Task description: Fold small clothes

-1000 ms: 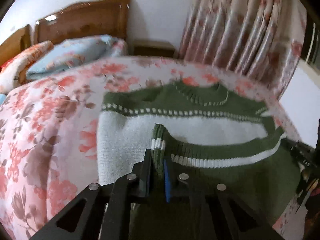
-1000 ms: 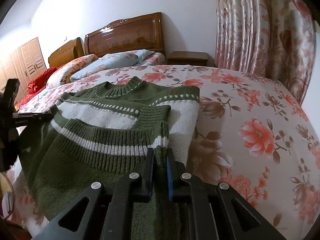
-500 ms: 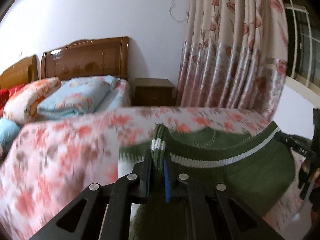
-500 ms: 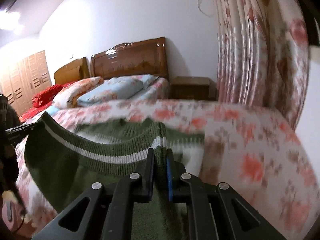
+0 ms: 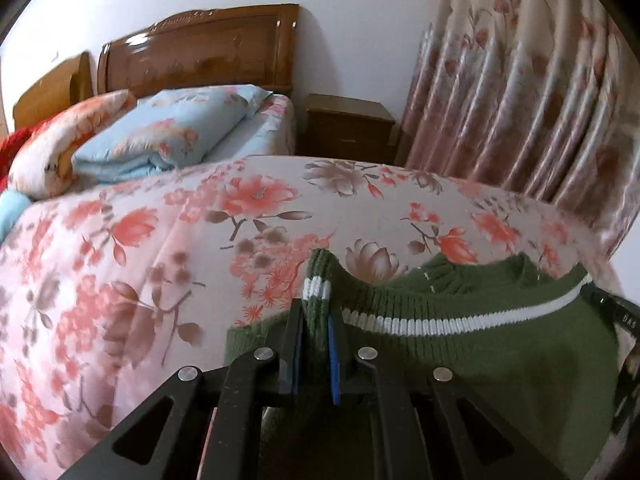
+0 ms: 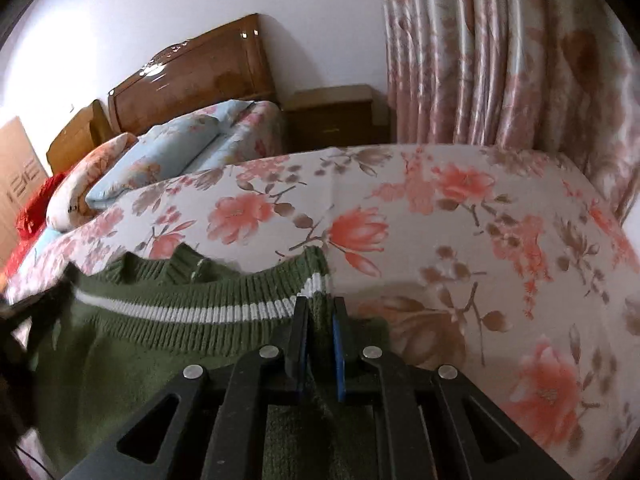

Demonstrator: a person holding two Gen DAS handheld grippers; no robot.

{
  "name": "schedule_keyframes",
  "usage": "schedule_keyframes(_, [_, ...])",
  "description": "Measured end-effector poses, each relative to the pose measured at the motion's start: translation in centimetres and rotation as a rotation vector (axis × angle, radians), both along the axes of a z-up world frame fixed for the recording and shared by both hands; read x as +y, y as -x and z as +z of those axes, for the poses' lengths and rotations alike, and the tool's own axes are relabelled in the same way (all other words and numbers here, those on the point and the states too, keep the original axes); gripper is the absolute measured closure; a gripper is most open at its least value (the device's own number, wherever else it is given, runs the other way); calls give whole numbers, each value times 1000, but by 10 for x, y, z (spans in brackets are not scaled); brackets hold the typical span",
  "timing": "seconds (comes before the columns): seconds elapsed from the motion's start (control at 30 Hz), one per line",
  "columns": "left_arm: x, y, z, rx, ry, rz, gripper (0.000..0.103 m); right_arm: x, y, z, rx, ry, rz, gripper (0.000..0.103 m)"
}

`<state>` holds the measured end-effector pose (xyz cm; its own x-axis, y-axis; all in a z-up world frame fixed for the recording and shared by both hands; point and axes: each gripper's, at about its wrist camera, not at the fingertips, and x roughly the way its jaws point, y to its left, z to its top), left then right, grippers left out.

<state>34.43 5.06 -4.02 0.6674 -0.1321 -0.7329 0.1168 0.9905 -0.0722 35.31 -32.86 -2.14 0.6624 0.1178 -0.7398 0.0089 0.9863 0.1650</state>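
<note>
Above bed (image 5: 160,280): sweater (image 5: 500,344) pinched by both grippers.

So the sweater (image 5: 460,344) is strung between the two grippers at the near edge of the bed (image 5: 168,248), its hem stretched across. Left gripper (image 5: 316,344) pinches the hem's left corner, right gripper (image 6: 320,344) pinches the right corner, and the collar (image 5: 460,276) pokes up just behind the hem. Folded quilts (image 5: 160,136) sit at the bed's far end, up against the headboard (image 5: 200,56). A nightstand (image 5: 348,128) stands right of the headboard, with curtains (image 5: 520,100) hanging to its right, past the bed's far right corner.
</note>
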Motion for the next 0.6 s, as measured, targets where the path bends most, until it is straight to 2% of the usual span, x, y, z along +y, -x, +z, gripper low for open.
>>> schedule_keyframes(0.13, [-3, 5, 22, -52, 11, -19, 93, 0, 0, 15, -24, -18, 11, 103])
schedule_keyframes(0.23, [-1, -7, 23, -39, 19, -6, 93, 6, -9, 34, -51, -15, 10, 103])
schedule_keyframes(0.3, [-5, -18, 5, 15, -14, -4, 93, 12, -20, 27, -22, 46, 5, 103])
schedule_keyframes(0.33, [-7, -23, -15, 80, -30, -5, 91, 16, -25, 15, 14, 91, 2, 103])
schedule_keyframes(0.37, [-6, -22, -15, 61, -18, 0, 91, 19, -29, -3, 67, 115, 1, 103])
schedule_keyframes(0.43, [-2, -21, -11, 54, 10, 14, 83, 14, -24, -2, 39, 95, -24, 103])
schedule_keyframes(0.53, [5, -21, -11, 55, 50, 34, 81, 9, -22, -3, 42, 75, -48, 103])
schedule_keyframes(0.57, [8, -18, -8, 35, 60, 49, 81, 7, -22, -2, 37, 71, -56, 86])
schedule_keyframes(0.6, [11, -12, -3, -6, 69, 76, 81, 7, -21, 0, 27, 75, -64, 0])
